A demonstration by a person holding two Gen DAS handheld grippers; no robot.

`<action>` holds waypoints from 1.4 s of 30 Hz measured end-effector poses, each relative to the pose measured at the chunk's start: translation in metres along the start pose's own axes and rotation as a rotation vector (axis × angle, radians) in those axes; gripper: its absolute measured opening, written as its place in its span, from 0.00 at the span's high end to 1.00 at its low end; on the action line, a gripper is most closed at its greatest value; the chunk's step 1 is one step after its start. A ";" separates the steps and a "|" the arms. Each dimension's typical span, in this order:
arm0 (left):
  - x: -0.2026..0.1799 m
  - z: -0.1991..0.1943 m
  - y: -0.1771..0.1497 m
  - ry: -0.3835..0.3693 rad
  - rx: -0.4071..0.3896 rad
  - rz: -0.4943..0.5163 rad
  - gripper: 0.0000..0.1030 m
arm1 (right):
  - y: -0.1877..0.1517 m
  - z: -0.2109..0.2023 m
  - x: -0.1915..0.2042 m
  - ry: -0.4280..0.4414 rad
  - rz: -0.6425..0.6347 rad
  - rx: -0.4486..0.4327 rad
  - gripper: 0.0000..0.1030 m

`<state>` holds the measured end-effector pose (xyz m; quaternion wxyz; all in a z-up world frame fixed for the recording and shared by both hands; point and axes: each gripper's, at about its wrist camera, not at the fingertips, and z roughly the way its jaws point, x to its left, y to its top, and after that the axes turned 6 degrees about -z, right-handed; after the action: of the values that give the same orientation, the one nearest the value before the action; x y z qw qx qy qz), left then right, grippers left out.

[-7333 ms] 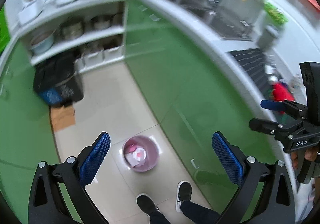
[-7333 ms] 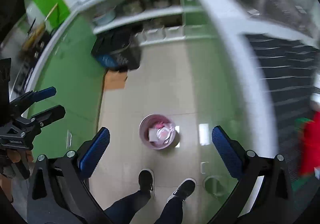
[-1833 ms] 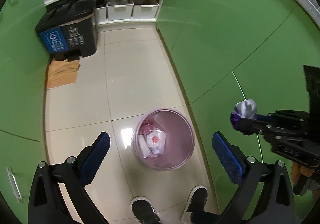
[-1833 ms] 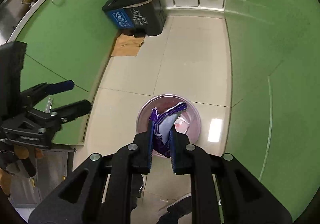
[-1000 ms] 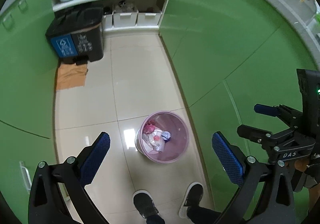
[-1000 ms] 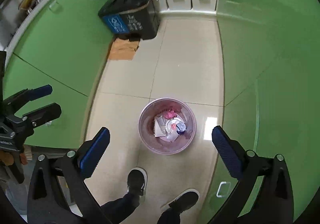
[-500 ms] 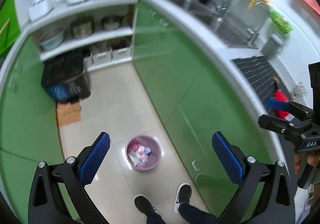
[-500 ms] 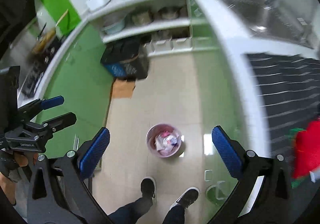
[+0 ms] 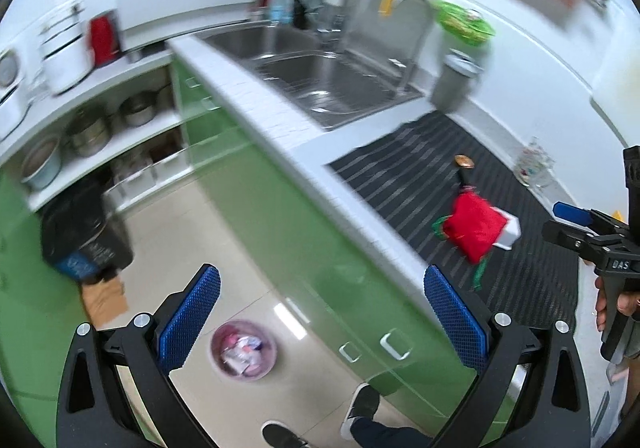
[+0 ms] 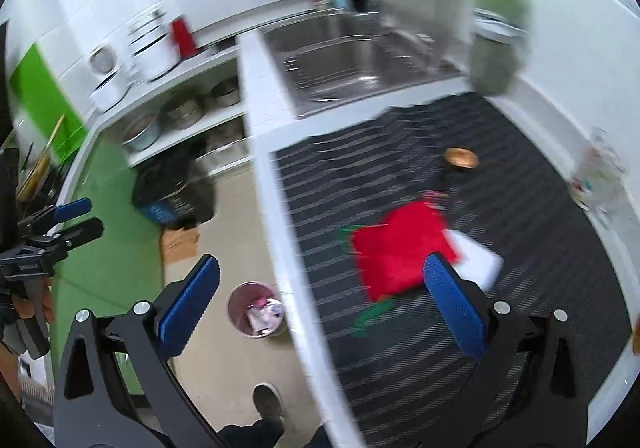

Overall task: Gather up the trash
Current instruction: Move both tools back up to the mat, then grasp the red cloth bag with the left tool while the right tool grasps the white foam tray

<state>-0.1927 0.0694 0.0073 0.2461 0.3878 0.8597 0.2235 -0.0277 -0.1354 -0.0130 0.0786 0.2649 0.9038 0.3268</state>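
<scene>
Shiny steel sink – glossy floor tiles (cabinets too)

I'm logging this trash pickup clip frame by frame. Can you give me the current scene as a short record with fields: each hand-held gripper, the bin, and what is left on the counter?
left hand-held gripper: open, holding nothing, raised above the floor beside the counter
right hand-held gripper: open, holding nothing, over the counter edge
pink bin: on the floor by the green cabinets, with crumpled trash inside
striped mat: on the counter right of the sink
red wrapper: on the mat, partly over a white piece
brown round item: on the mat beyond the wrapper; blurred, kind unclear
</scene>
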 end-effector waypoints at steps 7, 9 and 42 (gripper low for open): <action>-0.077 0.040 0.019 -0.061 0.026 0.079 0.05 | -0.011 -0.001 -0.074 -0.022 -0.001 0.031 0.03; -0.092 0.051 0.022 -0.065 0.036 0.091 0.05 | -0.014 0.006 -0.086 -0.016 -0.020 0.058 0.03; -0.150 0.149 0.032 -0.112 0.219 0.148 0.05 | -0.022 0.108 -0.119 0.197 -0.307 0.276 0.57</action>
<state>0.0005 0.0008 -0.0532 0.2330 0.4864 0.8329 0.1238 0.0980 -0.1537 -0.1145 0.0017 0.0995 0.9730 0.2085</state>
